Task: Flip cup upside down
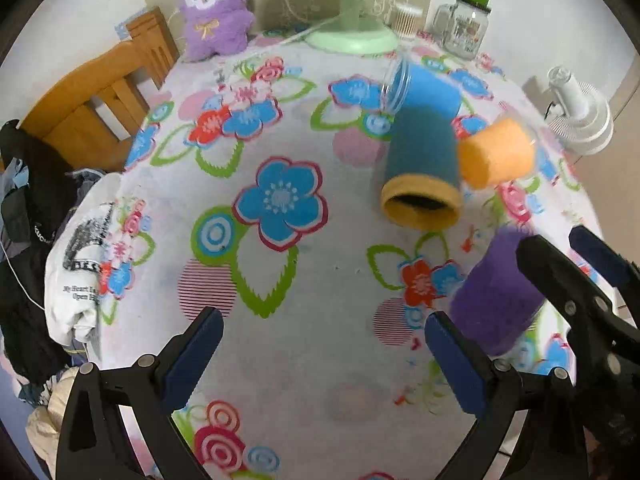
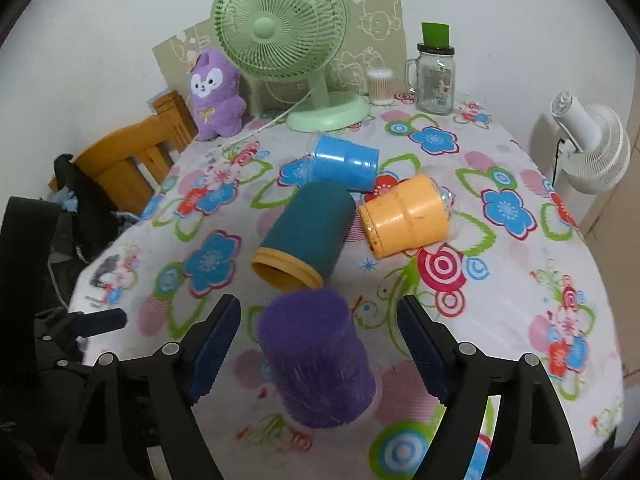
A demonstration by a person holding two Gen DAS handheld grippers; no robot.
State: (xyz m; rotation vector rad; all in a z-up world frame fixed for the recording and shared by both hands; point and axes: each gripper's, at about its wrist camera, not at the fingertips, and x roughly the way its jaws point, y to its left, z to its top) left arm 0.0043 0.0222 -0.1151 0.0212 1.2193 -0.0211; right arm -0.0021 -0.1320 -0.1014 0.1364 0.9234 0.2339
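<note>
A fuzzy purple cup (image 2: pixel 318 360) stands mouth-down on the flowered tablecloth, between the open fingers of my right gripper (image 2: pixel 320 344), which do not touch it. It also shows in the left wrist view (image 1: pixel 496 300), with the right gripper (image 1: pixel 568 276) around it. A teal cup with a yellow rim (image 2: pixel 308 232) lies on its side behind it. An orange cup (image 2: pixel 404 214) and a light blue cup (image 2: pixel 346 162) also lie on their sides. My left gripper (image 1: pixel 324 352) is open and empty above the cloth.
A green fan (image 2: pixel 280 28), a purple plush toy (image 2: pixel 216 94), a glass jar (image 2: pixel 435 80) and a cotton-swab tub (image 2: pixel 380 86) stand at the table's back. A white fan (image 2: pixel 588 136) stands at right. A wooden chair (image 2: pixel 132 156) and clothes (image 1: pixel 76 272) are at left.
</note>
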